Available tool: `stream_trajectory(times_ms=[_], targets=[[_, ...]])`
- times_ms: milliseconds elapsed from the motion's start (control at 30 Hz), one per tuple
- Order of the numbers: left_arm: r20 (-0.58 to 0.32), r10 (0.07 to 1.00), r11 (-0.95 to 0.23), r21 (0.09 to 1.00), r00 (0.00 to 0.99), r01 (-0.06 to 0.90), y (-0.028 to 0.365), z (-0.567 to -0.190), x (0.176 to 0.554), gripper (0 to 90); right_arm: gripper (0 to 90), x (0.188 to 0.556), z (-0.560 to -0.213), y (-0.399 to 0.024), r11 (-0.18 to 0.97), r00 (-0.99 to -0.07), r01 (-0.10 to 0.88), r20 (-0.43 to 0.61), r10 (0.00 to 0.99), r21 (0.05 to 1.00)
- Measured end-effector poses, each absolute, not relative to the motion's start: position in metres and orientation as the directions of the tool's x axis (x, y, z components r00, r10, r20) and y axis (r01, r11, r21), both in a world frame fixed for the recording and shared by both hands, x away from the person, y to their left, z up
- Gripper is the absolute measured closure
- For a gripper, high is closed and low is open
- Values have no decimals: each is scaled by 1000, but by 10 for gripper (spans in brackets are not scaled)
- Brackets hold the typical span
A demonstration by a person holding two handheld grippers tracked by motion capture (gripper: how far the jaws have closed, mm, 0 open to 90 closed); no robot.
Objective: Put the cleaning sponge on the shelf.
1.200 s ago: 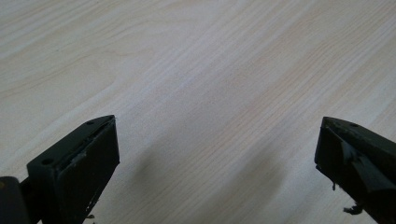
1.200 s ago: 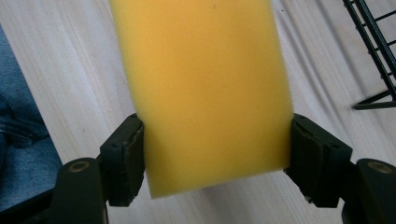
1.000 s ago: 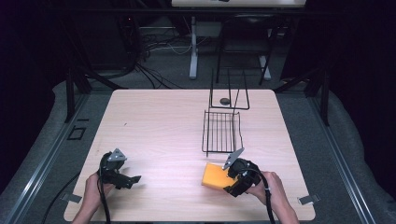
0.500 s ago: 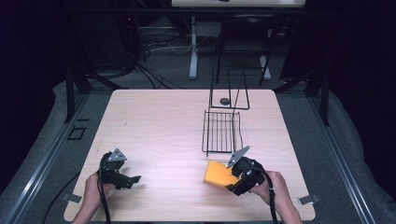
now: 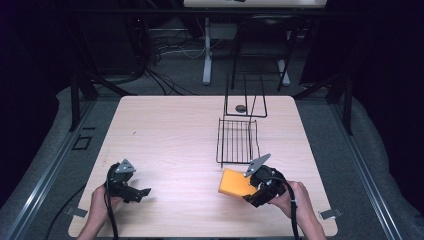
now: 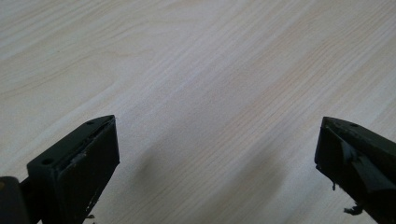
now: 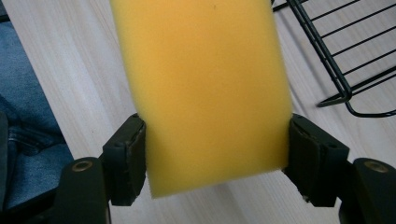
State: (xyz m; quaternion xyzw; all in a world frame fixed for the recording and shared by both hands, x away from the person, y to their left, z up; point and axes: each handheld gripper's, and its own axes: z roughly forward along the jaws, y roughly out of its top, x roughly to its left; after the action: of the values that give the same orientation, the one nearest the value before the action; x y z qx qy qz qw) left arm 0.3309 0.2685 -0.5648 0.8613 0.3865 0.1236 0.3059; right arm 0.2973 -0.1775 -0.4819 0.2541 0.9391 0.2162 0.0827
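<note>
My right gripper (image 5: 252, 191) is clamped on the yellow sponge (image 5: 235, 183): in the right gripper view both pads press the sponge's (image 7: 205, 88) two side edges, one pad (image 7: 135, 158) on each flank, and the foam looks slightly pinched where they bite. Jaws are nearly as narrow as they go, with the sponge filling the whole gap between them. The grip is near the sponge's close end; the rest of it sticks out forward past the pads. From the high view the sponge sits at the near right part of the table (image 5: 170, 135), tilted, its far corner pointing toward the black wire rack (image 5: 237, 141). Can't tell whether its underside touches the wood or is just clear of it. The rack lies flat just beyond the sponge, near but apart from it; one of its corners shows at the upper right of the right gripper view (image 7: 341, 88). A small dark round thing (image 5: 240, 108) lies on the table at the rack's far end, too small to identify. My left gripper (image 5: 131, 188) is at the near left, well apart from the sponge, jaws spread wide over bare table (image 6: 201, 84) with nothing between them, holding nothing.
</note>
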Motion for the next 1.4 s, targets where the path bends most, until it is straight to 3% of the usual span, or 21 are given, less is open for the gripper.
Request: stream_trajectory(times_ms=[667, 1400], targets=[[-22, 742, -514, 623, 670, 589, 268, -565, 331, 0, 298, 302, -462, -181, 776, -842, 436, -97, 531, 456], [-23, 742, -513, 624, 670, 589, 269, -565, 331, 0, 298, 333, -458, -187, 757, -783, 463, -189, 593, 461]])
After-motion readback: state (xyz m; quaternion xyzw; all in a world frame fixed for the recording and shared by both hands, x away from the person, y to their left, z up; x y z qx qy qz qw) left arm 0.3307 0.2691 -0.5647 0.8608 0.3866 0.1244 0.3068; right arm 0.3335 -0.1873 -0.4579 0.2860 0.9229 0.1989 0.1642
